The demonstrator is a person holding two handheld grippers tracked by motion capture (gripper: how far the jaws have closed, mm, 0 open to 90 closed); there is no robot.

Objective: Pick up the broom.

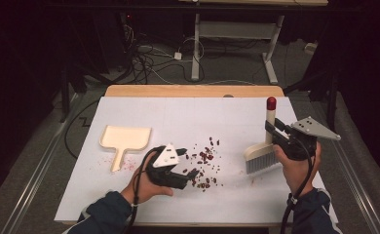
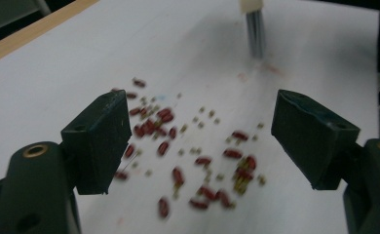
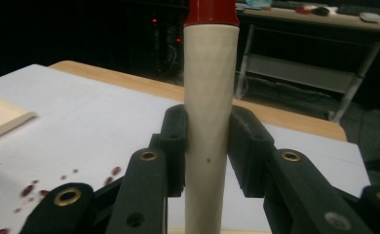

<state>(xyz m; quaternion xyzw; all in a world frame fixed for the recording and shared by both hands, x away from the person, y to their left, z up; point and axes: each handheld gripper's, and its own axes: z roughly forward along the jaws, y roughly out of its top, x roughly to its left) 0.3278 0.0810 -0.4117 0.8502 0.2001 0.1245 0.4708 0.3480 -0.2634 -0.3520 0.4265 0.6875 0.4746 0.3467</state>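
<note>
A small hand brush [image 1: 265, 146] with a cream handle, red cap and grey bristles stands upright at the right of the table. My right gripper [image 1: 274, 132] is shut on its handle [image 3: 210, 122], which rises between the two black jaws. Several red beans [image 1: 205, 163] lie scattered on the white sheet near the middle. My left gripper [image 1: 188, 163] hovers at their left edge, open, with the beans [image 2: 188, 156] on the sheet beyond its spread jaws and nothing between them. A cream dustpan [image 1: 124, 140] lies flat at the left.
The white sheet [image 1: 188, 117] covers a wooden table whose bare edge [image 1: 193, 90] runs along the back. Beyond it are a desk frame and cables on the floor [image 1: 178, 58]. Dark drops flank both sides of the table.
</note>
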